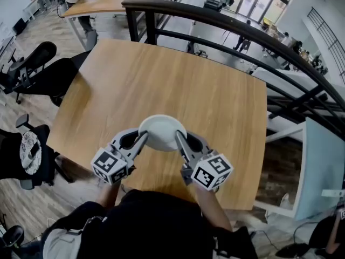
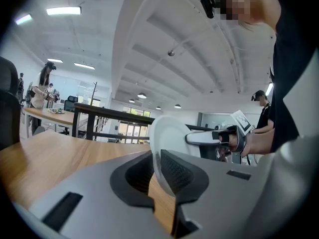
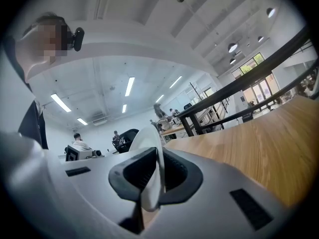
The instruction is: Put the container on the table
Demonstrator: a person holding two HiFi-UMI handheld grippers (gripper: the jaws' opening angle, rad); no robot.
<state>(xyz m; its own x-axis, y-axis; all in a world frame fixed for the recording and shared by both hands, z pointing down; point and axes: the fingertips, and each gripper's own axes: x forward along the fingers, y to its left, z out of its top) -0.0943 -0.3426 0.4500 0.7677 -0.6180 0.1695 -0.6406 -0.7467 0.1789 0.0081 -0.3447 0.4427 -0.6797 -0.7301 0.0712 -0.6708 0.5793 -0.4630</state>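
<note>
A round white container (image 1: 161,132), shallow like a bowl, hangs just over the near part of the wooden table (image 1: 161,85). My left gripper (image 1: 142,139) is shut on its left rim and my right gripper (image 1: 179,139) is shut on its right rim. In the left gripper view the white rim (image 2: 167,143) stands edge-on between the dark pads (image 2: 177,171), with the other gripper beyond it. In the right gripper view the rim (image 3: 152,168) is pinched the same way between the pads (image 3: 137,176). Whether the container's underside touches the table is hidden.
A black railing (image 1: 226,26) runs along the table's far and right sides, with a drop to a lower floor beyond. Black office chairs (image 1: 38,69) stand to the left. A second table (image 1: 102,1) stands at the far left. People stand in the background.
</note>
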